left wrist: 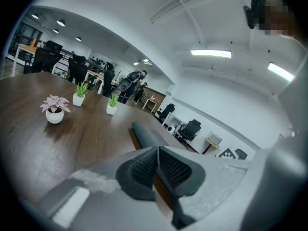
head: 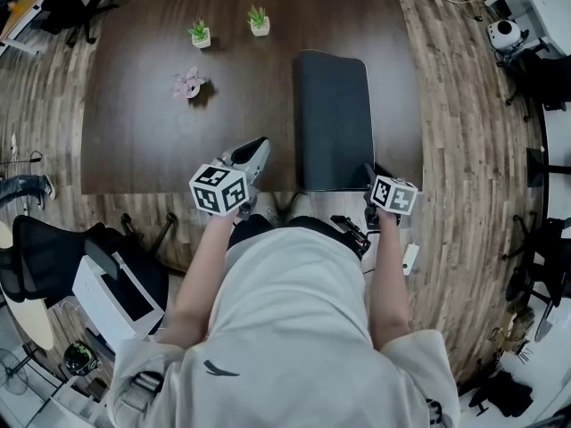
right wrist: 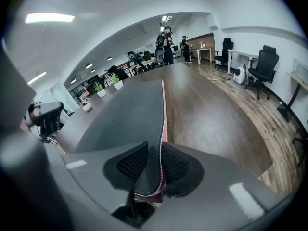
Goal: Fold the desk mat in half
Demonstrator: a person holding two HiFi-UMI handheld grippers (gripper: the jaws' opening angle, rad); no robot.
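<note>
The desk mat lies on the right half of the desk, with its near edge between the jaws of my right gripper. Left of the mat, toward the far side, the left potted plant and the right potted plant stand side by side. A third plant sits nearer me. My left gripper is at the desk's near edge, just left of the mat.

desk mat dark grey, folded in half, pink underside showing along edge, flat on table right side, near end at my edge

Dark wooden table, dark desk mat, green plant, second green plant, pink plant
</note>
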